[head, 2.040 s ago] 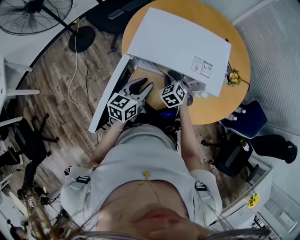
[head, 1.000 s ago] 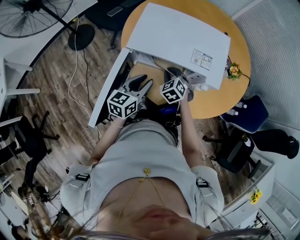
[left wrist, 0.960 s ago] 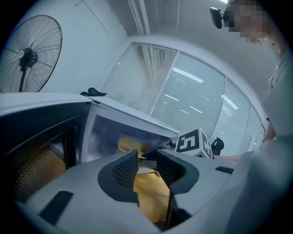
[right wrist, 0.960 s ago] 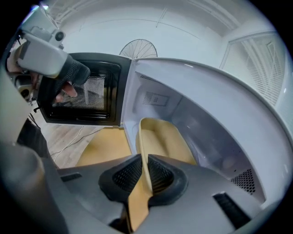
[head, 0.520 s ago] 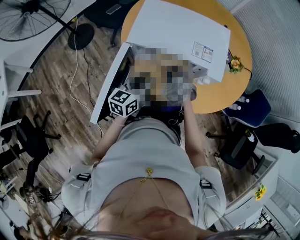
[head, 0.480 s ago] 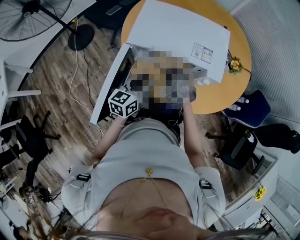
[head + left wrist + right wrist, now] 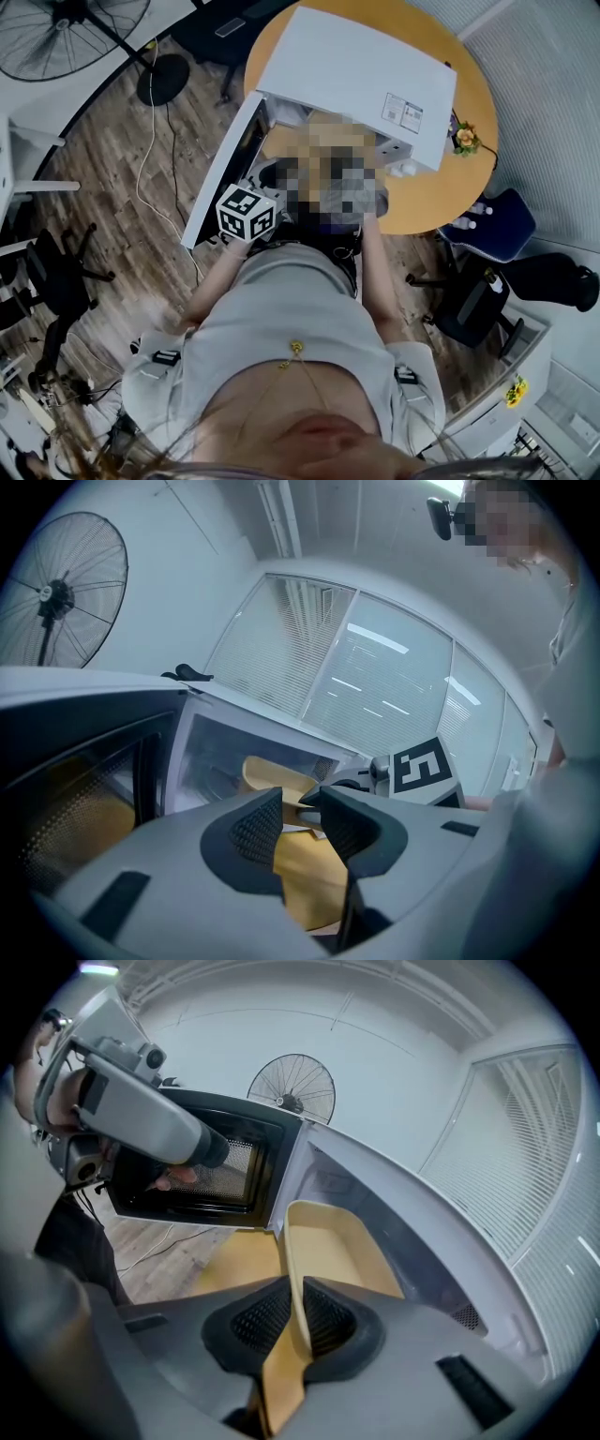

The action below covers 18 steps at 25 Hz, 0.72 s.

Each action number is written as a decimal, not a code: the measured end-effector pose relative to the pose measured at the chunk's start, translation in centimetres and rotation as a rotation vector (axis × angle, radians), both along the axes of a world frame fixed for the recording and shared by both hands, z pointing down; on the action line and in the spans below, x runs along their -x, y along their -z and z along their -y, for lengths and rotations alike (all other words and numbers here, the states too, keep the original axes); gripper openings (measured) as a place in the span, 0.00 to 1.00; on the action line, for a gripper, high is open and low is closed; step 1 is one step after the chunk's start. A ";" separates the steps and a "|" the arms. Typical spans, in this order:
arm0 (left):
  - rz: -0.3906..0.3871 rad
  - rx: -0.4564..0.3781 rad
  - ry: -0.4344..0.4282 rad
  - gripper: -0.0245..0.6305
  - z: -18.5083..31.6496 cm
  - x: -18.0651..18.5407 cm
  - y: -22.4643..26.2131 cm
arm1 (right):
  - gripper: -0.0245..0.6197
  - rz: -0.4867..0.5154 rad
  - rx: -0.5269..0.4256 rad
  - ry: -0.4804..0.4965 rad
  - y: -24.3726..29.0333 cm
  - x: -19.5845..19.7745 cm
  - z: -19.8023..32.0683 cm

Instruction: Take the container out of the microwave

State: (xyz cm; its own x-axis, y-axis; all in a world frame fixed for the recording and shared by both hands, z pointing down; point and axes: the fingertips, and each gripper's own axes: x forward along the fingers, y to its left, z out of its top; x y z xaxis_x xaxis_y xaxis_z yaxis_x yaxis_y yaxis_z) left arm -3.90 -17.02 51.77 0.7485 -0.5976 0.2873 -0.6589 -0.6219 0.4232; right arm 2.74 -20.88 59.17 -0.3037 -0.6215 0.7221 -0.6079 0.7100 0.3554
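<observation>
Round wooden bench point(image 7: 469, 178) is carrying a white microwave point(image 7: 356, 66), its door point(image 7: 223, 173) standing open. At the cavity mouth the right hand-held gripper point(image 7: 298, 1314) is pinching the rim of the yellow container point(image 7: 328, 1241); the left hand-held gripper point(image 7: 300, 822) is hanging part-open, empty.

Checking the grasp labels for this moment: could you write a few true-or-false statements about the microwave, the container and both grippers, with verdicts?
1. The door of the microwave stands open. True.
2. The right gripper is shut on the container, at its edge. True.
3. The left gripper grips the container too. False: its jaws stand apart with nothing between them.
4. The microwave sits on the floor. False: it sits on a round wooden table.
</observation>
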 end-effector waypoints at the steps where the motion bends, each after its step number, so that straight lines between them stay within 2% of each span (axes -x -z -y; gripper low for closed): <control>1: 0.001 0.000 0.001 0.23 -0.1 0.1 0.0 | 0.11 0.002 0.000 0.000 0.1 0.1 -0.2; 18: 0.017 0.006 -0.024 0.23 -1.1 -0.4 -0.5 | 0.11 0.025 0.019 -0.008 0.0 0.5 -2.8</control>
State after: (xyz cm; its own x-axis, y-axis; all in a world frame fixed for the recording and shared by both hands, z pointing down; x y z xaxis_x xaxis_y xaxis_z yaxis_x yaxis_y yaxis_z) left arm -3.50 -15.95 52.23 0.7574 -0.5780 0.3036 -0.6511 -0.6346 0.4163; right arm 2.27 -18.13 59.19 -0.3171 -0.6100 0.7262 -0.6222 0.7117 0.3262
